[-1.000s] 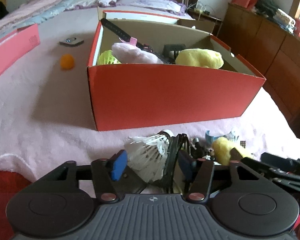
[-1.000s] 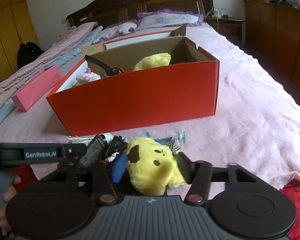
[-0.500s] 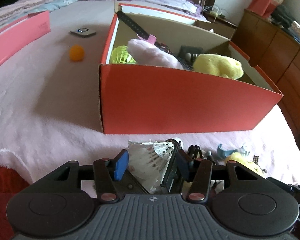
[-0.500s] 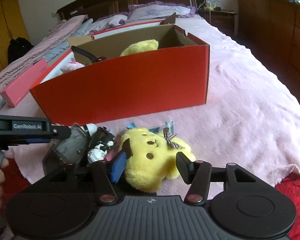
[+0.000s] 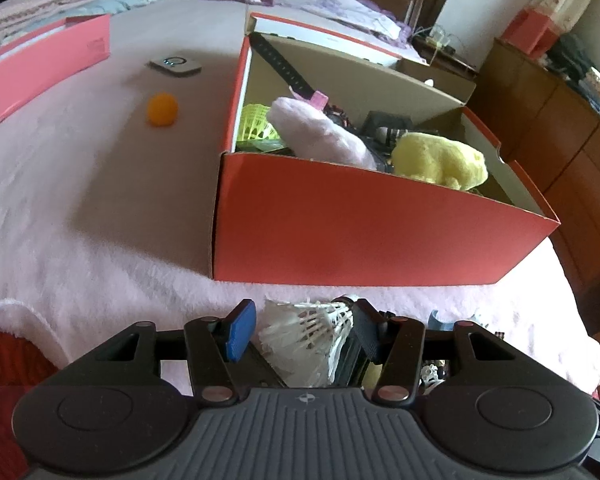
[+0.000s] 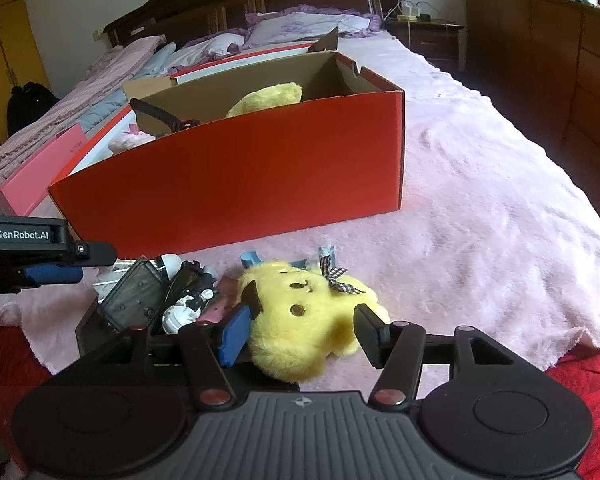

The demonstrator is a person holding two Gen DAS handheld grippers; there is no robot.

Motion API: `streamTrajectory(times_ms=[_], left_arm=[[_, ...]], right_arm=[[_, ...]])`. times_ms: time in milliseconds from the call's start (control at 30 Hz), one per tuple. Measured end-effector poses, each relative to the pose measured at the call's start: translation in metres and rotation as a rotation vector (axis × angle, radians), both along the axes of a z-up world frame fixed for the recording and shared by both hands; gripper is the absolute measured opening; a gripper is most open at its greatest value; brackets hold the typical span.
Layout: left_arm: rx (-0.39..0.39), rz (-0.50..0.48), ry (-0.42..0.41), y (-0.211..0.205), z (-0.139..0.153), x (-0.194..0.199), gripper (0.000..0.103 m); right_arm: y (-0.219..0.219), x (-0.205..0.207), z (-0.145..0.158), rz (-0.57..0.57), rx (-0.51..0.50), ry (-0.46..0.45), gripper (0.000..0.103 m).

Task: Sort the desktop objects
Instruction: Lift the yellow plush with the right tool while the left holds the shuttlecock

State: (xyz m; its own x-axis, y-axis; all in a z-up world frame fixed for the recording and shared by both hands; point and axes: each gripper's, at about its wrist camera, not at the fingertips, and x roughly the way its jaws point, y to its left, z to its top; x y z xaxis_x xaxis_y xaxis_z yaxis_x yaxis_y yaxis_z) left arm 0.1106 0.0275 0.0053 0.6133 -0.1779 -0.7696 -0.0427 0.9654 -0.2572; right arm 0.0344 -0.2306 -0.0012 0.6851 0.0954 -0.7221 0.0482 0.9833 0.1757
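Observation:
A white shuttlecock [image 5: 300,336] lies on the pink blanket between the fingers of my left gripper [image 5: 303,332]. The jaws stand a little wider than its feathers. My right gripper [image 6: 302,335] is open around a yellow plush toy [image 6: 308,304] that lies face up on the blanket. Just beyond both stands the red box [image 5: 360,232] [image 6: 240,184]. It holds a pink plush [image 5: 320,132], another yellow plush [image 5: 440,156], a black strap [image 5: 284,68] and a green shuttlecock [image 5: 254,122]. The left gripper's blue pad [image 6: 52,274] shows at the left edge of the right wrist view.
A black case [image 6: 136,292] and a small black-and-white figure [image 6: 188,304] lie left of the plush. Left of the box sit an orange ball [image 5: 162,109], a small square device [image 5: 175,65] and a pink box [image 5: 48,64]. The bed's edge is right below me, and a wooden dresser [image 5: 560,120] stands on the right.
The left wrist view has risen and now looks down into the box. The left fingers have narrowed slightly around the shuttlecock. My right gripper has drawn back a little from the plush, which stays put.

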Motion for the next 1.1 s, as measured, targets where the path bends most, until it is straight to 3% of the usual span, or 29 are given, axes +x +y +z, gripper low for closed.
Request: streamTrajectory(times_ms=[100,233,500,667,800,1100], left_arm=[[0.03,-0.01,0.01,-0.003,-0.004,0.004,0.054],[-0.003,-0.025,0.048,-0.003,-0.014,0.012,0.054],[0.017,-0.024,0.062,-0.007,-0.02,0.014,0.052],[0.03,-0.031,0.047,-0.008,-0.013,0.003,0.037],[0.013,-0.073,0.048,-0.012,-0.011,-0.003,0.031],[-0.085,-0.078,0.077,-0.004,-0.022,0.004,0.023]], right_arm=[[0.0,0.0,0.002,0.0,-0.012,-0.009,0.059],[0.0,0.001,0.0,0.0,-0.018,-0.006,0.063],[0.002,0.011,-0.008,0.014,-0.019,0.006,0.069],[0.003,0.013,-0.008,0.014,-0.023,0.001,0.07],[0.002,0.011,-0.008,0.009,-0.018,0.0,0.07],[0.003,0.007,-0.003,0.019,-0.017,-0.023,0.056]])
